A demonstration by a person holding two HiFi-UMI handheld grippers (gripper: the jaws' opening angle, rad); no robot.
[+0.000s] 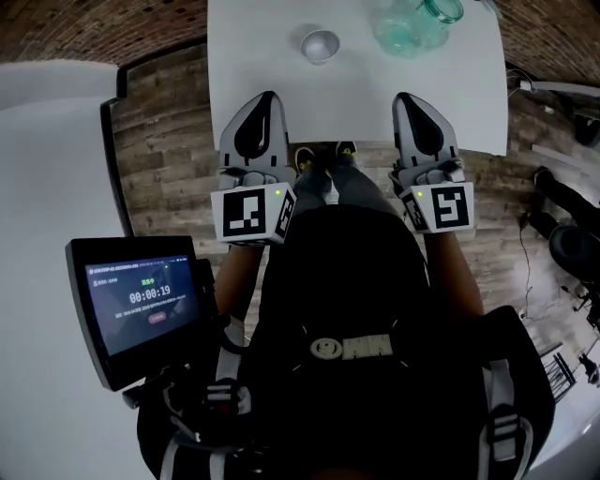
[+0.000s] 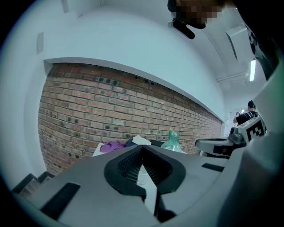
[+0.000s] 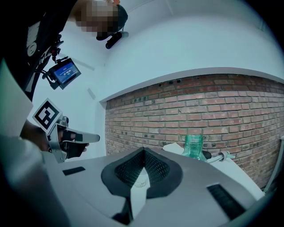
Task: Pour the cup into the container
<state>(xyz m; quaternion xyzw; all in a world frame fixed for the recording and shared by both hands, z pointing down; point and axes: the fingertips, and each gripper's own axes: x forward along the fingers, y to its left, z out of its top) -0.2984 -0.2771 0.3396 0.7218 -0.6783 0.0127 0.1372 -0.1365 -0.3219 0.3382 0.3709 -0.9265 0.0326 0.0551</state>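
A small shiny metal cup (image 1: pixel 319 44) stands on the white table (image 1: pixel 281 56), far of centre. To its right is a green-tinted glass container (image 1: pixel 412 23), seen as a bottle-necked jar (image 2: pixel 171 141) in the left gripper view and again (image 3: pixel 194 147) in the right gripper view. My left gripper (image 1: pixel 268 96) and right gripper (image 1: pixel 405 97) hover side by side over the table's near edge, well short of both objects. Both are shut with nothing between the jaws (image 2: pixel 142 148) (image 3: pixel 143 150). The other gripper (image 2: pixel 222 144) (image 3: pixel 66 137) shows at the side of each gripper view.
A screen (image 1: pixel 141 305) with a running timer hangs at lower left. The floor (image 1: pixel 169 141) is wooden and a brick wall (image 3: pixel 199 106) stands behind the table. Purple cloth (image 2: pixel 111 146) lies at the table's far side. Cables and dark gear (image 1: pixel 562 234) sit at right.
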